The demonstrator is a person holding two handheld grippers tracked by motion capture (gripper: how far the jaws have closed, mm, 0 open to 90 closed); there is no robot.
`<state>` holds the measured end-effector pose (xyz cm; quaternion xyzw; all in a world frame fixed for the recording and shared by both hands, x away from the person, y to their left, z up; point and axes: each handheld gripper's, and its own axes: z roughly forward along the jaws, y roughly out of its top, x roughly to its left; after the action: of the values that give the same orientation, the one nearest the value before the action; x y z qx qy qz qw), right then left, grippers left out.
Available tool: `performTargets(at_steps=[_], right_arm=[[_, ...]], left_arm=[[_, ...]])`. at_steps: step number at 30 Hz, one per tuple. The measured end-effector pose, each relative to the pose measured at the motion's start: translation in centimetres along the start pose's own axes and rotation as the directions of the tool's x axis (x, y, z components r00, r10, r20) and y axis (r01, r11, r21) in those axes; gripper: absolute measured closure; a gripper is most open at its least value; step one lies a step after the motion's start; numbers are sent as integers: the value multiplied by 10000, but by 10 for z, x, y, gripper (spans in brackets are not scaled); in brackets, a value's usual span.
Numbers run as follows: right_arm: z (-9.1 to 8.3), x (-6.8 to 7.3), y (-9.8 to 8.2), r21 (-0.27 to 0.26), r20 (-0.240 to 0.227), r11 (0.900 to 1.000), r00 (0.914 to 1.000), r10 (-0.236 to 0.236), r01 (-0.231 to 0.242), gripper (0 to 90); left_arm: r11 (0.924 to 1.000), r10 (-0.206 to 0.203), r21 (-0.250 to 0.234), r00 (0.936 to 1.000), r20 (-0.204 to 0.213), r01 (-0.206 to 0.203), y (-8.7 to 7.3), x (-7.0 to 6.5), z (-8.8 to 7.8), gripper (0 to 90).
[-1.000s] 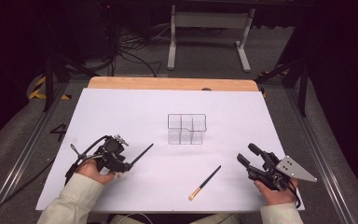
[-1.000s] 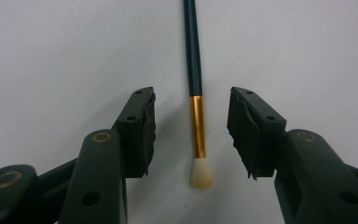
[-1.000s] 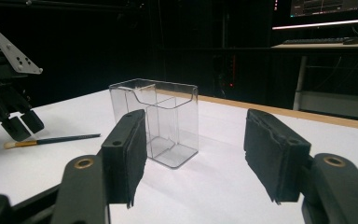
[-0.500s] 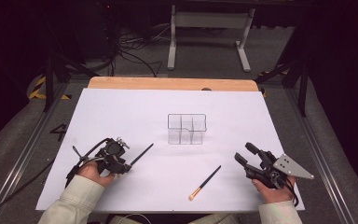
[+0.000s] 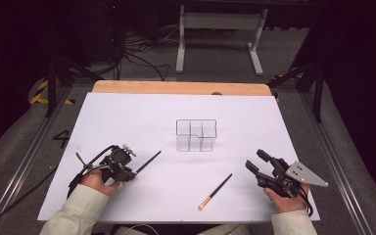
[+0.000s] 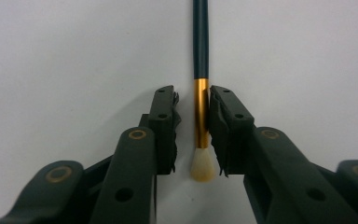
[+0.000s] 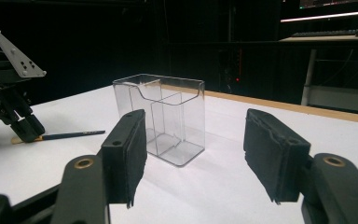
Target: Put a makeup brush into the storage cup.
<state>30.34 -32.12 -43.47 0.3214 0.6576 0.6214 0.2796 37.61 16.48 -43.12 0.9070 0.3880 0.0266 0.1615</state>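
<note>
Matt white sheet, clear plastic, brushed metal and wood.

The tabletop (image 5: pixel 127 122) wears a smooth matt white covering, seemingly paper, with bare wood showing at 12 o'clock. The organiser (image 5: pixel 196 135) is glossy clear plastic. The brush (image 6: pixel 200 88) has a glossy dark handle, shiny gold metal ferrule and pale soft bristles. The left tool (image 6: pixel 192 133) is matt black plastic with rough-edged pads.
</note>
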Motion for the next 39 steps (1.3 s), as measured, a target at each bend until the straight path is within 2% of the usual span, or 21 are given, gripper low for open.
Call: performTargets(at_steps=[11, 27, 29, 35, 39], right_arm=[[0, 0, 0, 36, -23, 10000, 10000, -17, 17, 403], [-1, 0, 0, 59, -34, 10000, 10000, -19, 19, 403], [-1, 0, 0, 59, -58, 10000, 10000, -3, 3, 404], [0, 0, 1, 103, -163, 9999, 9999, -11, 12, 419], [0, 0, 2, 194, -255, 9998, 9997, -41, 46, 427]], left_arm=[[9998, -50, 185, 9998, -188, 54, 2, -1, 0, 820], [9996, 199, 193, 9998, 1, -199, 2, 0, 0, 832], [9992, 368, 114, 9992, 182, -370, 2, 0, -1, 832], [9961, 886, -68, 9953, 379, -884, 3, -4, -10, 832], [9863, 1639, -290, 9851, 521, -1626, 7, -8, -22, 833]])
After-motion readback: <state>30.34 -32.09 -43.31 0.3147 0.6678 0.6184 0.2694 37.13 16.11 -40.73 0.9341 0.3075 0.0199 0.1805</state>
